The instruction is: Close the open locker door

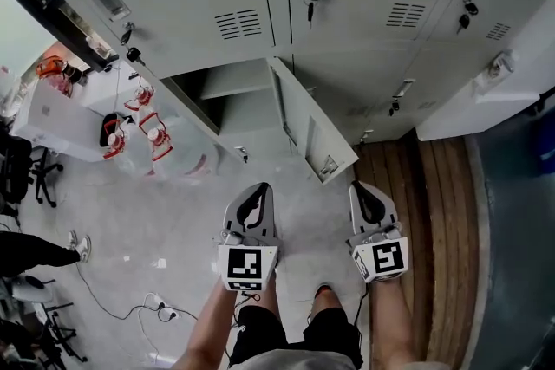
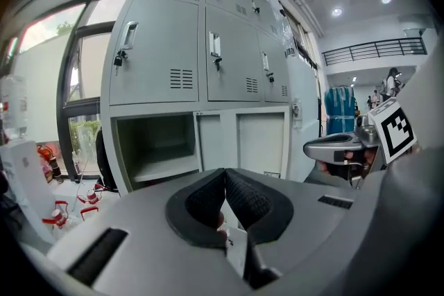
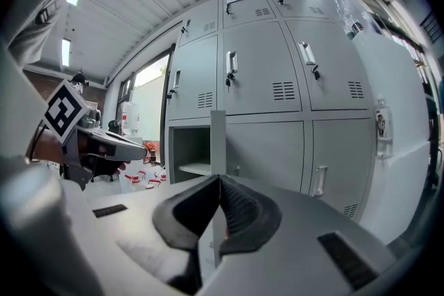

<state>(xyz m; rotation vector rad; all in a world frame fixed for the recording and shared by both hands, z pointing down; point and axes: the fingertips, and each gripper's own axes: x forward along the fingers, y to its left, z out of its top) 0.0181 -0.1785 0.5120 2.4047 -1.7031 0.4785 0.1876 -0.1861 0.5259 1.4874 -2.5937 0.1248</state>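
A bank of grey lockers (image 1: 364, 13) faces me. One bottom-row locker (image 1: 232, 100) stands open, with a shelf inside and nothing else showing. Its door (image 1: 308, 130) swings out toward me, its free edge nearest. My left gripper (image 1: 257, 189) is shut and empty, held short of the opening, left of the door's edge. My right gripper (image 1: 365, 186) is shut and empty, to the right of the door and apart from it. In the left gripper view the door's inner face (image 2: 243, 142) shows beyond the jaws (image 2: 225, 173). In the right gripper view the door (image 3: 218, 142) is edge-on behind the jaws (image 3: 220, 180).
Clear water bottles with red handles (image 1: 156, 139) stand on the floor left of the open locker. A wooden strip (image 1: 434, 212) runs along the floor at the right, below a white unit (image 1: 494, 91). Cables (image 1: 130, 308) and a person's shoe (image 1: 80, 247) lie at the lower left.
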